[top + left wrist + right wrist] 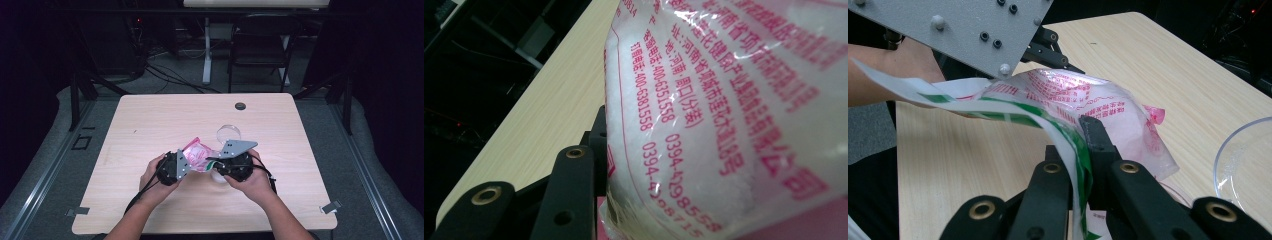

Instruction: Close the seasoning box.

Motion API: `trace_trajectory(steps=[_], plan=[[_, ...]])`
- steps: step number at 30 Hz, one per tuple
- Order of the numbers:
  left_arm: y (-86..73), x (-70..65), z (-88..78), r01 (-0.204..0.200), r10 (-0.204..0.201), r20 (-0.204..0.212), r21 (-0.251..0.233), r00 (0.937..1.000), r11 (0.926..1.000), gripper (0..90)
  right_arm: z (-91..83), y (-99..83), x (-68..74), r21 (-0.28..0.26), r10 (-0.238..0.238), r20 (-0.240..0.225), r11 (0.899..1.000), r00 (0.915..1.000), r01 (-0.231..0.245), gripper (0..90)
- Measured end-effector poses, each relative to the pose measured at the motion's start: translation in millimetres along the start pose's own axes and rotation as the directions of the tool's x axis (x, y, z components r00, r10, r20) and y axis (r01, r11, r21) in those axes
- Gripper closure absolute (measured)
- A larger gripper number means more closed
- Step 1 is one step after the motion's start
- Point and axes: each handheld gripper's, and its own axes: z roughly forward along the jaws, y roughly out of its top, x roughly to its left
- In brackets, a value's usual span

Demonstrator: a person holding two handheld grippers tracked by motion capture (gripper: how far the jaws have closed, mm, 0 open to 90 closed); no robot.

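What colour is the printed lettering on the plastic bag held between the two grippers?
Pink-red lettering on the clear plastic bag of white granules; the left gripper view shows it best.

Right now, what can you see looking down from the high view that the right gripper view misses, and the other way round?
The high view alone takes in the person's two hands, the right gripper, the whole table and a folding chair behind it. The right gripper view alone shows up close its black jaws pinching the bag's green-striped edge. Both show the pink-printed plastic bag, the left gripper holding its other side, and the clear bowl.
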Motion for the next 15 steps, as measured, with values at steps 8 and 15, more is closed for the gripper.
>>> trace_trajectory(steps=[8,15], plan=[[0.6,-0.3,-1.0,-0.007,0.007,-0.022,-0.004,0.9997,1.0,63.1,-0.4,-0.4,-1.4,-0.006,0.032,-0.009,0.999,0.9995,-0.032,90.0],[2.9,-0.5,-3.1,-0.021,0.021,-0.054,-0.006,0.9984,0.9998,63.1,-1.8,-0.7,-3.1,-0.016,0.064,-0.015,0.998,0.9979,-0.064,90.0]])
